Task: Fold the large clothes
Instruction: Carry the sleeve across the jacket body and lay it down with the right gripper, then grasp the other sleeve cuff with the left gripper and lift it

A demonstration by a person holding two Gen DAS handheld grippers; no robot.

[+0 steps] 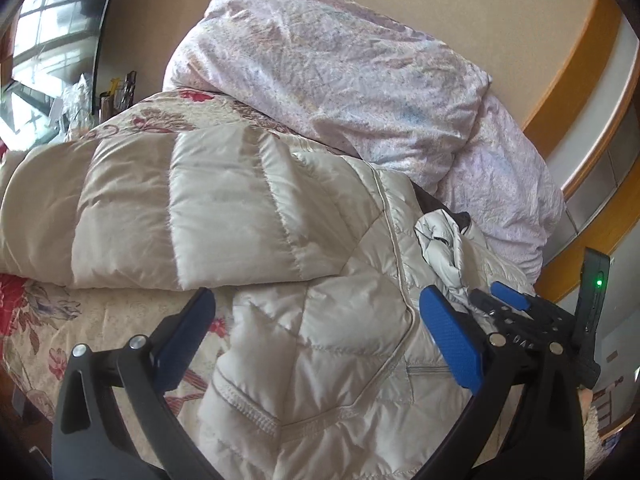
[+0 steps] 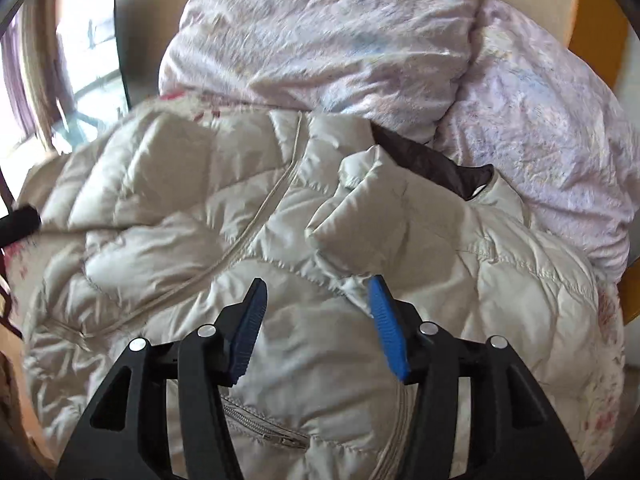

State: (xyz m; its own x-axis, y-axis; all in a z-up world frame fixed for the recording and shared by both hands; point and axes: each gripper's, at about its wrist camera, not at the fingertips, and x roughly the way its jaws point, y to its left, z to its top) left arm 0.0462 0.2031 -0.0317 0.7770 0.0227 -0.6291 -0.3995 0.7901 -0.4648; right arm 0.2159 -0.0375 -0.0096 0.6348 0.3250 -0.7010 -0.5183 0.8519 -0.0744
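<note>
The bed (image 1: 48, 328), covered with a cream sheet printed with red flowers, carried everything. At its far side, against the wall, a crumpled pale lilac duvet (image 1: 340, 80) was heaped, probably pushed there to leave room for the folding.

In front of the duvet lay the task's thing, a cream quilted down jacket (image 1: 320, 360). It was spread over the bed with its front zipper up, and one sleeve (image 1: 180, 208) was already folded across the body, so I judged the folding as partly done. Its dark lining (image 2: 424, 156) showed at the collar, near the duvet.

The left tool (image 1: 320, 340) hovered over the lower part of the jacket with its jaws wide apart and nothing between them. The right tool (image 2: 318, 316) was above the chest of the jacket, near the collar. Its jaws stood half apart, a fold of fabric lay just by one blue pad, but the pads did not press on it.
</note>
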